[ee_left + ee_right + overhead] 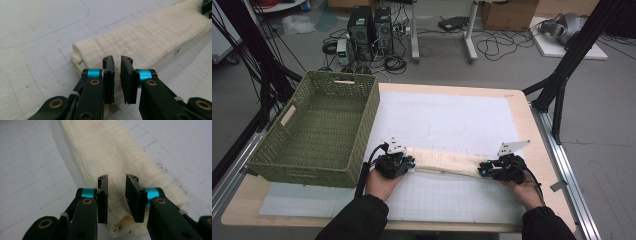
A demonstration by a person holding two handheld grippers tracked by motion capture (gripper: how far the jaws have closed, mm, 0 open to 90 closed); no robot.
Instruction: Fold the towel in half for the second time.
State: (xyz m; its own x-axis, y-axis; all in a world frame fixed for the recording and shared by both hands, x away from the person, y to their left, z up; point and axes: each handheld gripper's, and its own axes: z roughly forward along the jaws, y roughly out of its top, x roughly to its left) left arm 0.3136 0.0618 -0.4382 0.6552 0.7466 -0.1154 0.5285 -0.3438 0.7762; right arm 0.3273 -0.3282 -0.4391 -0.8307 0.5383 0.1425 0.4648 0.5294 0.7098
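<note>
a long, cream-white rolled cloth [443, 163] of ribbed cotton lies across the white gridded mat [447, 200] on the pale wooden surface [532, 130], stretched between the two hands. a small dark printed mark shows at its near end in the right gripper view, too small to read. the left tongs [408, 163] sit at the cloth's left end; in the left gripper view the black pads stand a narrow gap apart above the roll, pressing on nothing. the right tongs [484, 169] sit at the right end, with the pads parted a little wider and the cloth [117, 195] showing between them, unpinched. the green woven rectangular basket [362, 125] stands at the surface's left, just beside the left hand [382, 184].
</note>
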